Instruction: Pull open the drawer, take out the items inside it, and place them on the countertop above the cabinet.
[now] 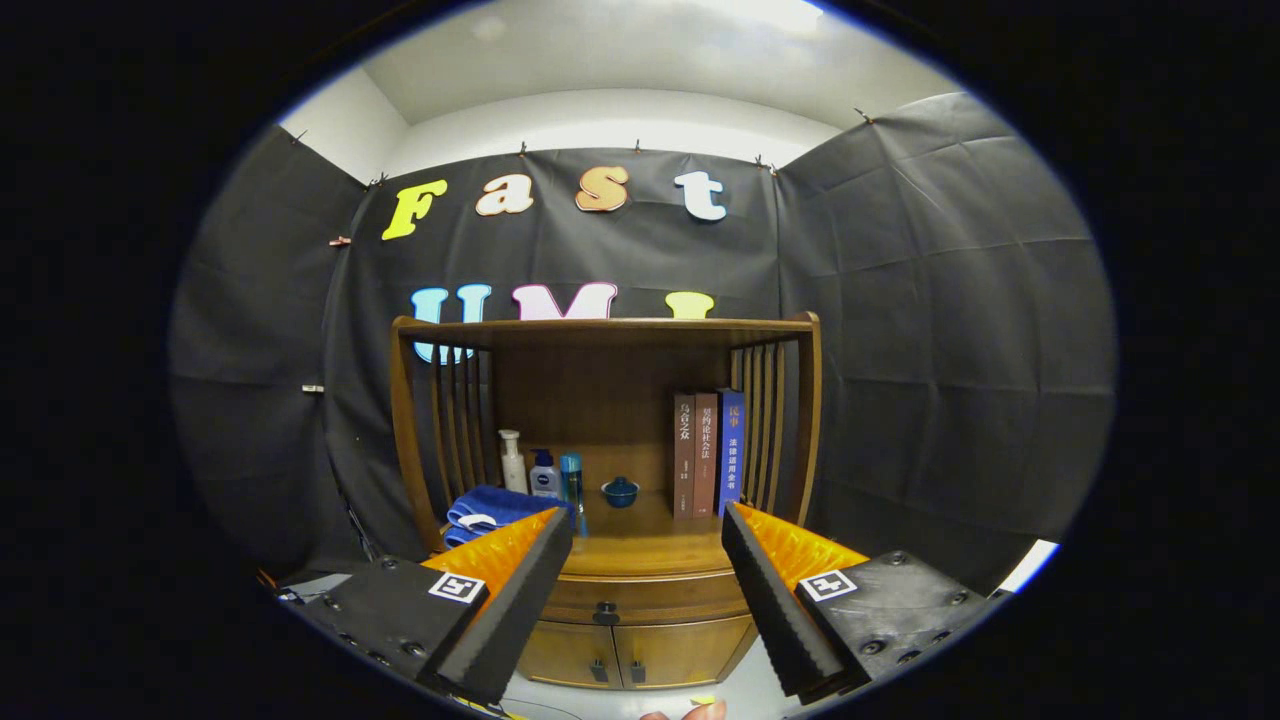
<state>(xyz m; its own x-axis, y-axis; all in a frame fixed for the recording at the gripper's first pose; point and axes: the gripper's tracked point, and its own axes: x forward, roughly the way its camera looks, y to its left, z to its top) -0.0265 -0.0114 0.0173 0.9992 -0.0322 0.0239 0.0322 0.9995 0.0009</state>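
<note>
A small wooden cabinet stands ahead of me, with a shut drawer [640, 598] under its countertop [648, 548]. The drawer has a dark round knob [605, 609], which lies between and beyond my fingers. What the drawer holds is hidden. My gripper [648, 522] is open, fingers wide apart with nothing between them, some way in front of the cabinet.
On the countertop are a folded blue towel [490, 508], three bottles [543, 477], a small blue bowl [620, 491] and three upright books [707, 452]. Slatted wooden sides and a top shelf [605, 330] frame it. Two lower doors [630, 655] sit under the drawer.
</note>
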